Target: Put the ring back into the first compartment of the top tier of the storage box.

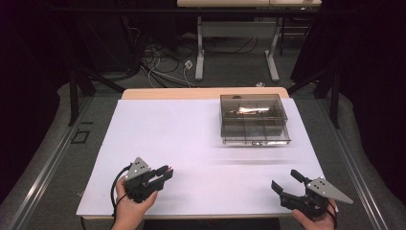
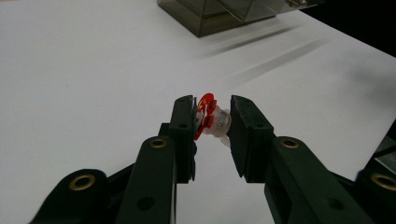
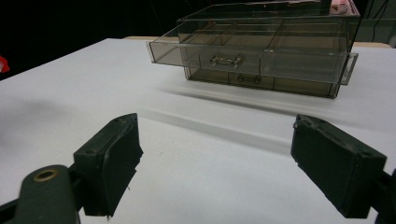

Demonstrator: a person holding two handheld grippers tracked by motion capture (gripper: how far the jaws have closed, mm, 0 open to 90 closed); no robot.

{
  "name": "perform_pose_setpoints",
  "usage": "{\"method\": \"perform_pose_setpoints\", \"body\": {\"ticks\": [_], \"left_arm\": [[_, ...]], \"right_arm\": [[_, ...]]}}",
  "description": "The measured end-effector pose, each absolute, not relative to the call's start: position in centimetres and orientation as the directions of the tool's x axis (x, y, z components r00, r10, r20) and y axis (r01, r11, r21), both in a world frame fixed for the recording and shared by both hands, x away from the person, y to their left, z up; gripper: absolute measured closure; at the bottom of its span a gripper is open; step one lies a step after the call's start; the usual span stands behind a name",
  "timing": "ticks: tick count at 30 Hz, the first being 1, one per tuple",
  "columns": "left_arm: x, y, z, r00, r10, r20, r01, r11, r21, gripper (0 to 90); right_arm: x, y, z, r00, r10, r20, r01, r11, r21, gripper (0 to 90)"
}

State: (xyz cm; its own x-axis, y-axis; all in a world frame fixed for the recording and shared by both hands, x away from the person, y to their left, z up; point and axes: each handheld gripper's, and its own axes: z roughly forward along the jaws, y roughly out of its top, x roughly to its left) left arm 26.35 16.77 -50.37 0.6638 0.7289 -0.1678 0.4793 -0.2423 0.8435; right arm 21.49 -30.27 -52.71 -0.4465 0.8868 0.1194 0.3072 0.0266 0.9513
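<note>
Small red-and-clear part (image 2: 210, 120) pinched at the desk's near left corner

Left gripper (image 1: 162, 173) clamps it; right gripper (image 1: 285, 183) hangs spread, empty. The grip looks slight: a tilt toward the far-right drawer box (image 1: 253, 120) could drop it.

Lab: floor cables (image 1: 158, 67), dark curtains (image 1: 28, 72).
</note>
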Motion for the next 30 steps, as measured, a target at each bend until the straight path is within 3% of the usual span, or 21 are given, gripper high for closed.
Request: {"method": "perform_pose_setpoints", "body": {"ticks": [11,30], "left_arm": [[26.4,14.3,-50.3,0.72,0.678,-0.147,0.465,-0.313,0.828,71.8],[27.5,11.5,-48.3,0.752,0.644,-0.143,0.441,-0.329,0.835,71.8]], "right_arm": [[21.5,-30.1,-52.8,-0.438,0.89,0.128,0.314,0.019,0.949,15.2],[21.4,-30.1,-52.7,-0.443,0.888,0.123,0.307,0.021,0.952,15.2]]}}
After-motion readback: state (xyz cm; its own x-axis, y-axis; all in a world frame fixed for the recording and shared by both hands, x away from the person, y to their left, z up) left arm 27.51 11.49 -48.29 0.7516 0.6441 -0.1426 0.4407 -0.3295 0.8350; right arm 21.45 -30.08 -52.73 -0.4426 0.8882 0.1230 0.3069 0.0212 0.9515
